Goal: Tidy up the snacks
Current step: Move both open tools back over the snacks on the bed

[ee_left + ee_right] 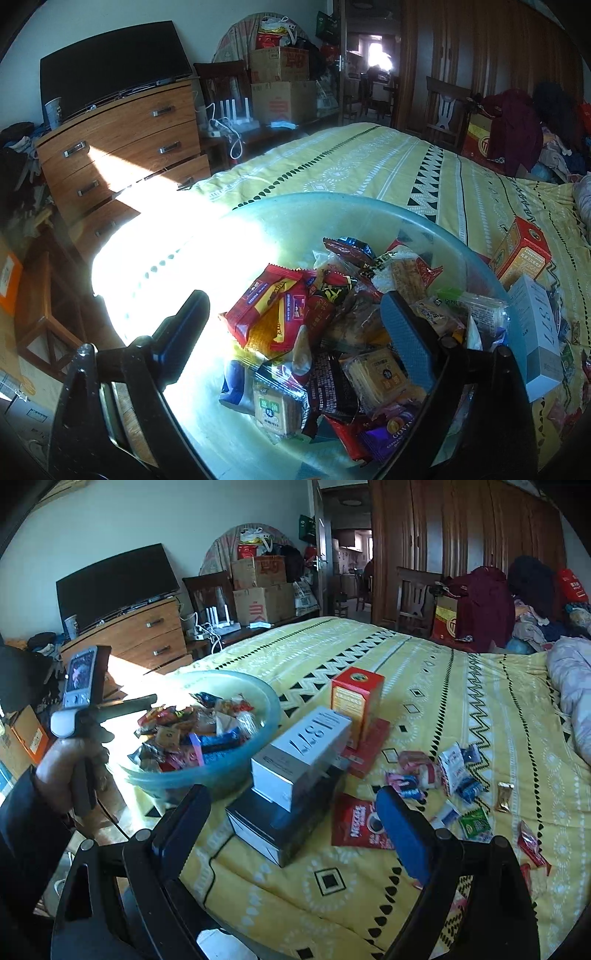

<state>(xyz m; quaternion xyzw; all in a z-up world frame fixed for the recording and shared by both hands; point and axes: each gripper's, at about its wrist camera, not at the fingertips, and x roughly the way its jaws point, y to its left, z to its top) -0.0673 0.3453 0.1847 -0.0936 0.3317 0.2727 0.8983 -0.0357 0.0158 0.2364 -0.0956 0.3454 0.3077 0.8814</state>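
A pale blue plastic bowl (369, 210) full of wrapped snacks (280, 314) sits at the bed's corner; it also shows in the right wrist view (236, 775). My left gripper (295, 325) is open and empty, hovering over the bowl. My right gripper (291, 816) is open and empty above the yellow bedspread (461, 686), near stacked white and dark boxes (295, 760). A red Nescafe sachet (354, 823) lies just ahead of it. Several loose snack packets (454, 768) lie scattered to the right.
A red and orange box (354, 698) stands on a flat red box behind the stack; it shows at the right in the left wrist view (524, 251). A wooden dresser (122, 147) with a TV stands left. Cardboard boxes, chairs and clothes line the far side.
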